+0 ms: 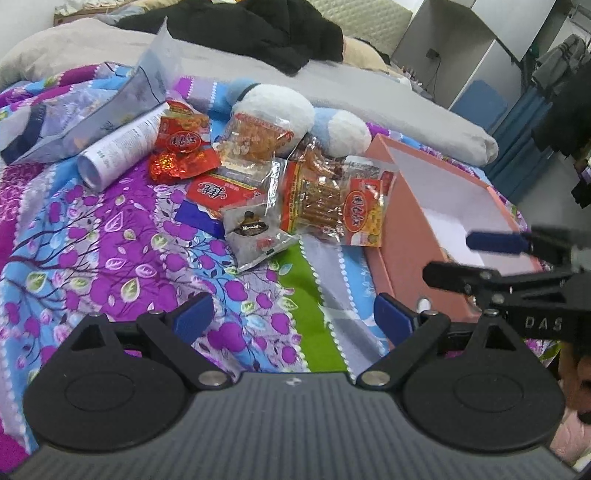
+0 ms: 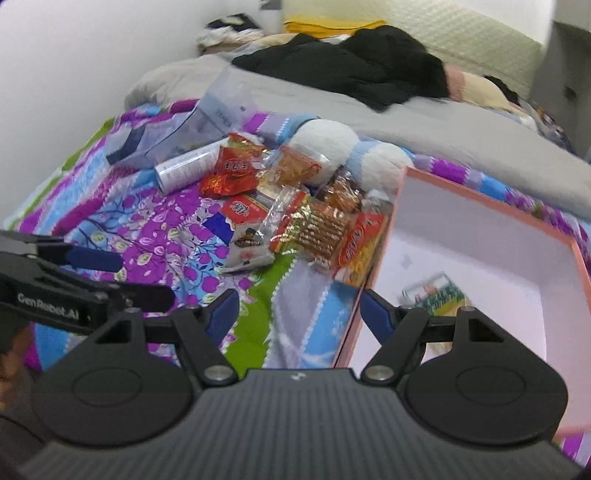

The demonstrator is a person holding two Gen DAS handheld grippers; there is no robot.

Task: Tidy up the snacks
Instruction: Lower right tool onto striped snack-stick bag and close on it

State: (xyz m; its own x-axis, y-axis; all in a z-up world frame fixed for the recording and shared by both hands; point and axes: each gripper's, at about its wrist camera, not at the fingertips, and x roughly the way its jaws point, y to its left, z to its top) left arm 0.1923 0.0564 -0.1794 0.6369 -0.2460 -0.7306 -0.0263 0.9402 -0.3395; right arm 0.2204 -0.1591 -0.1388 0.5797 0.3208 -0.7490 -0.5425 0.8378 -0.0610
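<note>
A pile of snack packets lies on the flowered quilt: red packets (image 1: 183,138), a clear bag of brown sticks (image 1: 321,194) and a grey packet (image 1: 255,236). To their right stands an open pink box (image 1: 404,236), white inside. In the right wrist view a green packet (image 2: 436,293) lies on the floor of the pink box (image 2: 375,254). My left gripper (image 1: 293,317) is open above the quilt, short of the pile, with nothing between its fingers. My right gripper (image 2: 299,310) is open too, straddling the box's near left wall. Each gripper shows in the other's view: the right gripper (image 1: 458,258), the left gripper (image 2: 135,278).
A white and blue plush toy (image 1: 280,105) lies behind the snacks. A white tube (image 1: 118,147) and a grey-blue bag (image 1: 110,99) lie at the far left. Black clothing (image 1: 258,33) sits on the grey blanket (image 1: 388,103) further back. Furniture stands to the right of the bed.
</note>
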